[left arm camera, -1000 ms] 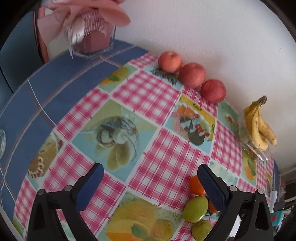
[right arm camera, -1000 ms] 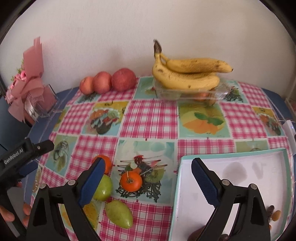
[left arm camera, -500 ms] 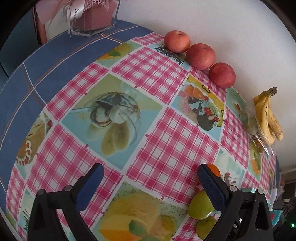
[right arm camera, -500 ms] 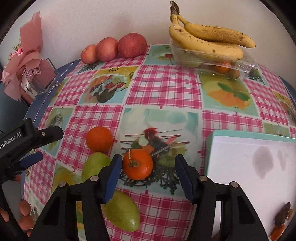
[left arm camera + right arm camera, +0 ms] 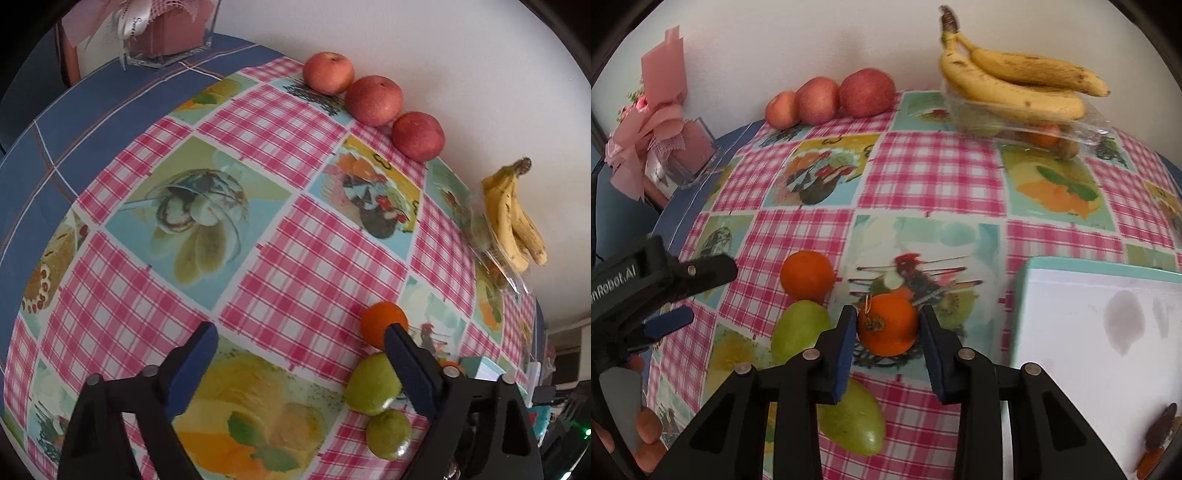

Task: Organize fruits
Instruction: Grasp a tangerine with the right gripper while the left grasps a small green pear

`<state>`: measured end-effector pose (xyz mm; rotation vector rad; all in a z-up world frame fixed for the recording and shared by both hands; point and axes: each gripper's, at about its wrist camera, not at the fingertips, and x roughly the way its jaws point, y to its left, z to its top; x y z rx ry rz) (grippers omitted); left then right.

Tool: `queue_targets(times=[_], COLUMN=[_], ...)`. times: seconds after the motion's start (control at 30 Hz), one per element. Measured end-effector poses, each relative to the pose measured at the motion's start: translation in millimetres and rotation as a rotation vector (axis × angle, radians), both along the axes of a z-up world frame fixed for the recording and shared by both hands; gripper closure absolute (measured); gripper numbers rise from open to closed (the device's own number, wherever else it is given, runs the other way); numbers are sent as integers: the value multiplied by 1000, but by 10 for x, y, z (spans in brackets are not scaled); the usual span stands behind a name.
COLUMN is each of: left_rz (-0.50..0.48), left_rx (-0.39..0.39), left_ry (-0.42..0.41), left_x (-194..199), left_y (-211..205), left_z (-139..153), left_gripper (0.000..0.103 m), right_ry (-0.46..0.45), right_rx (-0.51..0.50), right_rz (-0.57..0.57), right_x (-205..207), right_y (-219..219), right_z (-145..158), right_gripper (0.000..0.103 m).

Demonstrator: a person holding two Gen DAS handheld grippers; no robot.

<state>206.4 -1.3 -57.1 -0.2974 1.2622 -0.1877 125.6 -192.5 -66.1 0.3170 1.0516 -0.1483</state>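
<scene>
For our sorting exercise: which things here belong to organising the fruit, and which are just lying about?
Belongs to the job:
right claw, closed on an orange
second orange
two green pears
three apples
bananas
white tray

Just lying about:
pink gift bouquet
fruit-print tablecloth

Black claw [image 5: 888, 328], blue pads [image 5: 845, 350]

The right tongs [image 5: 887, 325] dropped from above the bench and narrowed from wide open until both pads bracketed the stemmed orange [image 5: 888, 324]. The left tongs [image 5: 301, 349] drifted lower over the tablecloth [image 5: 303, 258], jaws unchanged.
</scene>
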Motion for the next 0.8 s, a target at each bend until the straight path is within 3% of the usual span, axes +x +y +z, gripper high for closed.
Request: queue_targets(times=[0.33,0.53,0.73,0.8], left_rz=[-127,-180,-186,-186], left_rx=[-95,-69,-38,-37], left_ry=[41,59,68,73], left_x=[-196,-285,-303,-313], left_y=[-342,-535,-589,-588], left_z=[-11,-91,-152,-172], left_gripper=[37,49,53,59], right_ry=[-39,-86,-122,-125], right_rx=[-33,-44,-48,-46], right_rz=[-124,-174,-172,-173], right_x=[-298,-476,-578,-599], right_y=[-431,-593,-650,-664], right_z=[366,593,731,750], right_gripper=[67,67,67,67])
